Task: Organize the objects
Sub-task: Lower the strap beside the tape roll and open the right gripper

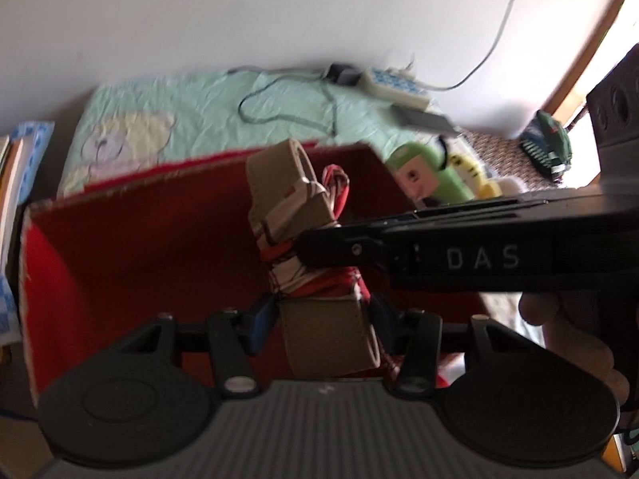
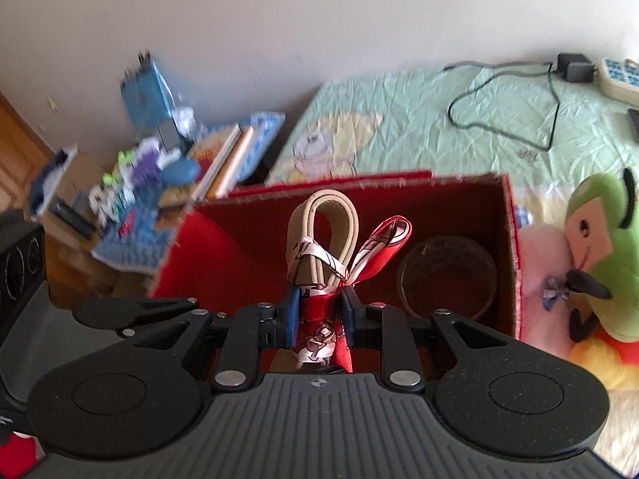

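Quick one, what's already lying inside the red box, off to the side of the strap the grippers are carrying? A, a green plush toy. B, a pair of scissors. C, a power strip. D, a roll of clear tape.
D: in the right wrist view a roll of clear tape lies inside the red box, to the right of the beige strap wrapped in a red and white scarf.

A plain white wall [image 2: 279, 20] rises ahead of the tools, a grey cable [image 1: 503, 28] running down it. Below it lies a bed with a mint quilt [image 2: 459, 127]. Left stands a cluttered wooden table [image 2: 80, 239] by a wooden door [image 2: 16, 159]; right, daylight floods a wood-framed window [image 1: 591, 52].
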Demonstrator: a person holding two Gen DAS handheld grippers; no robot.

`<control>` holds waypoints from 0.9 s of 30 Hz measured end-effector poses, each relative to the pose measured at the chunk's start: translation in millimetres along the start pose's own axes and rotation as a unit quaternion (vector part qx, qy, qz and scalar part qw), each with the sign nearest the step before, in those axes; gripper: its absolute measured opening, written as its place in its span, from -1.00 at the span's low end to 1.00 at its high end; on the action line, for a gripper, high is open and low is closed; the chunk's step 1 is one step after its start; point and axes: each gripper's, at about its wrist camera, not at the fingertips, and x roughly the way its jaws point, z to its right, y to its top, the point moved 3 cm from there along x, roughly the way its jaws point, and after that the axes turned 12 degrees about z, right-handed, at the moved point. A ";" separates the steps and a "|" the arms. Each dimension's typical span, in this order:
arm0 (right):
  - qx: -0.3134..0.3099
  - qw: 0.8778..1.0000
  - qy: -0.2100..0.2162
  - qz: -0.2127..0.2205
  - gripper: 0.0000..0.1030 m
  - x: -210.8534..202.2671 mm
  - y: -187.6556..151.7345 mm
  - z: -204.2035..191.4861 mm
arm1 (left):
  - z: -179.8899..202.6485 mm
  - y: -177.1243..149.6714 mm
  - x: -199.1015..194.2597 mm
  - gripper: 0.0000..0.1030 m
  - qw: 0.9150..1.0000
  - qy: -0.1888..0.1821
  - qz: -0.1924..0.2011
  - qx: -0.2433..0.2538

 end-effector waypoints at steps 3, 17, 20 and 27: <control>-0.004 0.999 -0.008 -0.033 -0.54 15.6 -8.9 4.9 | -10.5 -9.8 18.3 -0.01 0.999 0.005 -0.028 -0.014; -0.044 0.990 -0.051 -0.125 -0.68 56.6 -33.7 15.0 | -18.2 -24.1 52.7 0.05 0.994 0.046 -0.100 0.011; -0.049 0.988 -0.077 -0.124 -0.70 55.8 -35.7 15.4 | -24.6 -24.2 53.5 0.10 0.993 0.063 -0.103 0.018; -0.035 0.989 -0.075 -0.120 -0.70 50.9 -38.4 19.6 | -21.6 -28.1 57.6 0.17 0.989 0.075 -0.121 0.044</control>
